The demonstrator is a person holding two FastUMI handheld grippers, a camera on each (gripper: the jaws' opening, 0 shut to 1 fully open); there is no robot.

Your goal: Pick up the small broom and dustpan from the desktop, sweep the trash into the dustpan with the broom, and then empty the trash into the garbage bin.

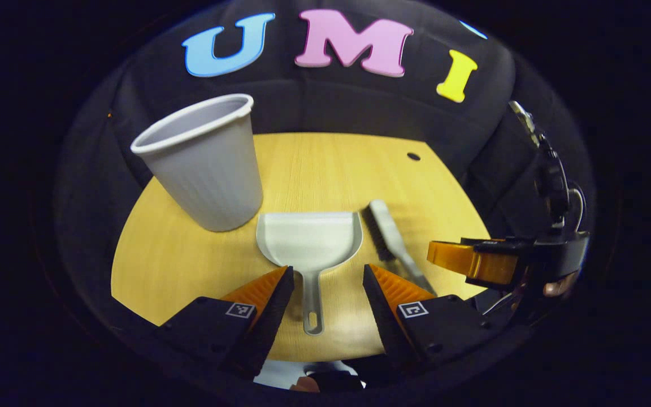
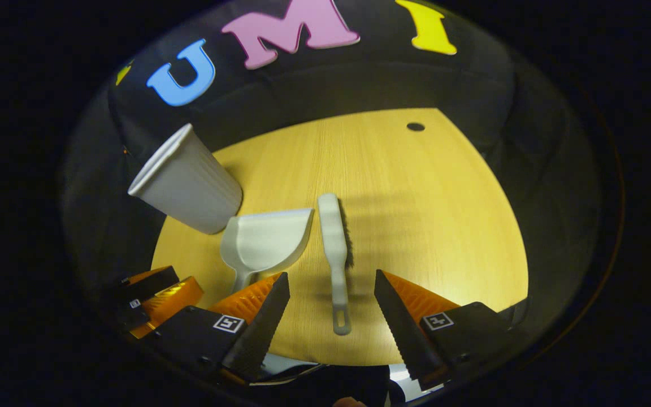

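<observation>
A pale grey dustpan [image 1: 308,237] lies flat on the wooden desktop [image 1: 331,169], handle toward me. My left gripper [image 1: 328,277] is open, its fingers either side of the dustpan handle [image 1: 312,302], above it. A small grey broom [image 2: 334,243] lies beside the dustpan [image 2: 266,240], bristles on its right edge. My right gripper [image 2: 331,285] is open, straddling the broom handle [image 2: 340,305] without touching. The broom [image 1: 390,240] and the right gripper [image 1: 472,260] also appear in the left gripper view. A grey ribbed garbage bin [image 1: 207,164] stands upright behind the dustpan at the left.
The bin [image 2: 187,183] stands close to the dustpan's far left corner. A small dark hole [image 2: 415,126] marks the desktop's far right. The booth's black cloth wall [image 1: 359,107] rises behind the table. The left gripper [image 2: 156,294] shows low left in the right gripper view.
</observation>
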